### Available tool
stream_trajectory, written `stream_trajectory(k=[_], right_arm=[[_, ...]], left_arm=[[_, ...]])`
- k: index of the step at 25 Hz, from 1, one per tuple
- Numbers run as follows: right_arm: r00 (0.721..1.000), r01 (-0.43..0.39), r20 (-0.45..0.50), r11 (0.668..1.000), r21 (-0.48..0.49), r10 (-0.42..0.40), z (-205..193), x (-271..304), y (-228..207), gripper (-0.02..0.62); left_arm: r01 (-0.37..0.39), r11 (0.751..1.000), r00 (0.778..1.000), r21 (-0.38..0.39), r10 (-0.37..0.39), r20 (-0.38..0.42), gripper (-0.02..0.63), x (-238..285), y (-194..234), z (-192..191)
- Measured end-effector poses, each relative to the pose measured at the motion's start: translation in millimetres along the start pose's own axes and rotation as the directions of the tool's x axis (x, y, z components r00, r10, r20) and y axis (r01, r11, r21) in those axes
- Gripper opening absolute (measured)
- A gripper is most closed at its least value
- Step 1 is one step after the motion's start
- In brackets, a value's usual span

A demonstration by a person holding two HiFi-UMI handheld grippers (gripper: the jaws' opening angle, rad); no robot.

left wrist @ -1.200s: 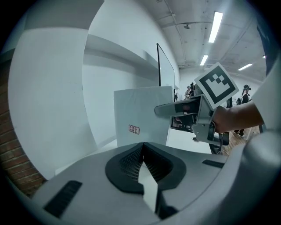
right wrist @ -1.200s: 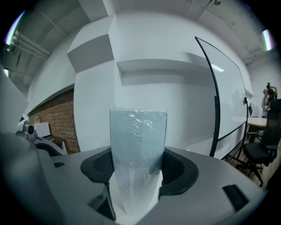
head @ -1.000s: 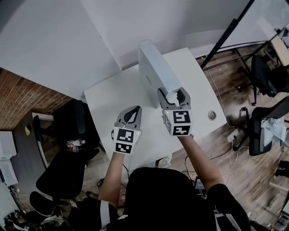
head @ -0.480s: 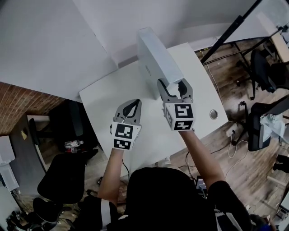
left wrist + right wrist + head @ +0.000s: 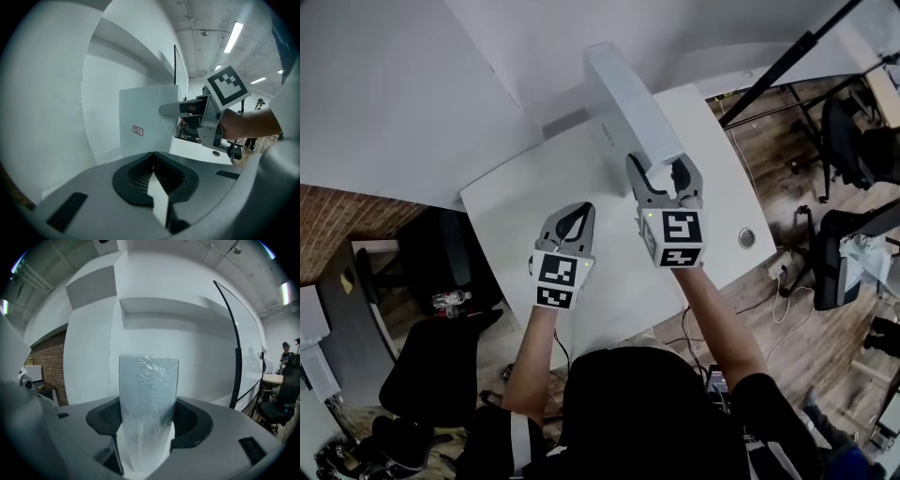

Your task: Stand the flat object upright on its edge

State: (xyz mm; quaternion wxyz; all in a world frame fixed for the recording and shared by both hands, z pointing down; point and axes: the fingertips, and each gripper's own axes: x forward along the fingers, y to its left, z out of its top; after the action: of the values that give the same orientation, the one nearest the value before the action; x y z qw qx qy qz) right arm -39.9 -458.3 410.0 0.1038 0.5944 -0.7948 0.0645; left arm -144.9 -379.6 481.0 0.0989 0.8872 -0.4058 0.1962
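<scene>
A flat white box [image 5: 628,103] wrapped in clear film stands upright on its long edge on the white table [image 5: 516,216]. My right gripper [image 5: 661,167] is shut on the box's near end, one jaw on each broad face. The right gripper view shows the box's narrow edge [image 5: 147,394] filling the gap between the pads. My left gripper [image 5: 575,214] is shut with nothing in it, over the table to the left of the box and apart from it. From the left gripper view I see the box's broad face [image 5: 147,122] with a small label, and the right gripper [image 5: 173,110] at its end.
A round cable grommet [image 5: 747,238] sits in the table near its right edge. A black stand pole [image 5: 778,66] slants behind the table. Office chairs [image 5: 848,141] stand on the wooden floor to the right, and a black chair [image 5: 431,361] to the left.
The right gripper and the box have shifted away from the person across the table. The left gripper has edged forward slightly. Both sets of jaws stand as before.
</scene>
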Motion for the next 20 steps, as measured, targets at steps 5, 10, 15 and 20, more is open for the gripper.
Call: stream_trajectory(k=[5,10,15,20], right_arm=[[1.000,0.001,0.009,1.000,-0.006,-0.001,1,4,0,0.287],[1.000,-0.006,0.026,1.000,-0.018,0.006,3,5,2,0.288],[0.999,-0.015,0.033,1.000,-0.017,0.016,2,5,4,0.288],[0.999,-0.026,0.019,1.000,0.007,0.026,-1,4,2,0.288]], left_arm=[[0.000,1.000,1.000,0.000,0.000,-0.006,0.014,4,6,-3],[-0.014,1.000,1.000,-0.007,0.014,-0.008,0.014,4,17,-5],[-0.030,0.999,1.000,-0.012,0.030,-0.004,0.014,2,25,-5],[-0.036,0.999,0.999,-0.016,0.036,-0.002,0.014,0,25,-4]])
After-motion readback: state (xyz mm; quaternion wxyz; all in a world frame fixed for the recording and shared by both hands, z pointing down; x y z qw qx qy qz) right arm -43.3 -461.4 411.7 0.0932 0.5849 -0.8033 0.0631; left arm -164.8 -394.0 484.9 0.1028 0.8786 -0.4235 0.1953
